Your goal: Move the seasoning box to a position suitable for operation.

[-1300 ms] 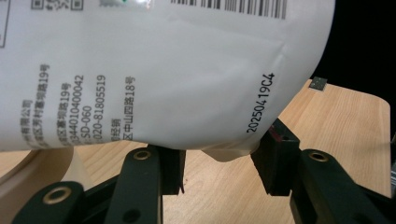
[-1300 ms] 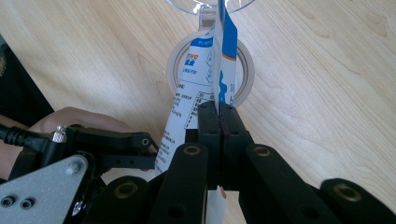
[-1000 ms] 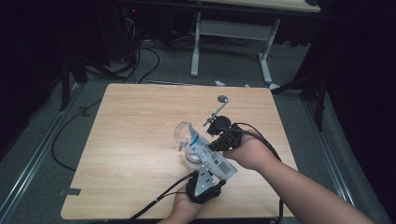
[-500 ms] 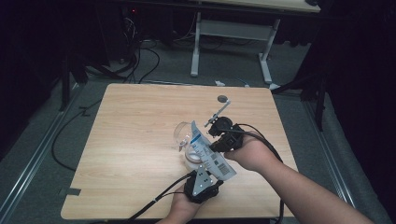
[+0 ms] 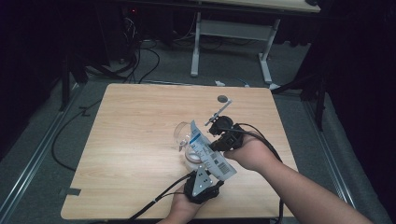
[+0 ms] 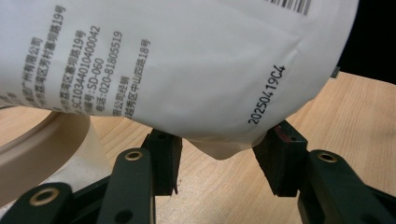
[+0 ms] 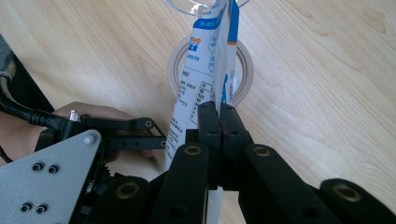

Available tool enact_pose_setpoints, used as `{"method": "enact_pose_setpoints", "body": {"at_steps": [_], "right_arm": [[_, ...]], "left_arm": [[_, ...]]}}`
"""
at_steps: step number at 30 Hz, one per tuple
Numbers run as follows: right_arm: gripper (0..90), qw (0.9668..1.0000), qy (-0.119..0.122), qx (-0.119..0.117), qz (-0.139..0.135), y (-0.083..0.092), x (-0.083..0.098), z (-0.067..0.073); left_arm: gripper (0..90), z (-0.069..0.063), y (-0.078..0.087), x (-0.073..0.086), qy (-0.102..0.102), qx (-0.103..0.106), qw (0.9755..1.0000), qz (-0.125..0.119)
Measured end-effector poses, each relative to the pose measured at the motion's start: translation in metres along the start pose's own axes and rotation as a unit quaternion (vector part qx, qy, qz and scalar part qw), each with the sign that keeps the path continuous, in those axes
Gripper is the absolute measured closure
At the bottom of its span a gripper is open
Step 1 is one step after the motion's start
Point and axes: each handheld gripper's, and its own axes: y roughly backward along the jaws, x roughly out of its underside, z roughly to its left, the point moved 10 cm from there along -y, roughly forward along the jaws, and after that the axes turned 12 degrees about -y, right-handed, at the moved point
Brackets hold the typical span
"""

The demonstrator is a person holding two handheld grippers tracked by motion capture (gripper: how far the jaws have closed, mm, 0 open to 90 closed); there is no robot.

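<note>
Both tools meet the pouch: right tool clamps it, left tool just loosened.

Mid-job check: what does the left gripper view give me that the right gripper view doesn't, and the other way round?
Left gripper view: the pouch with its printed date code and barcode, and the left gripper, whose jaws have just been opening and stand apart on either side of the pouch's bottom corner. Right gripper view: the right gripper shut on the pouch's edge, the pouch's blue print, and a clear glass rim beyond. Both: the pouch, the tape roll and the wooden table.
</note>
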Motion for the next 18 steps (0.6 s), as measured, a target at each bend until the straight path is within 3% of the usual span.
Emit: {"method": "enact_pose_setpoints", "body": {"at_steps": [18], "right_arm": [[89.8, 0.9999, 0.005, 0.0, -0.009, 0.0049, -0.0043, 0.001]], "left_arm": [[43.6, -0.005, 0.0017, 0.0067, -0.005, 0.017, 0.9998, 0.008]]}}
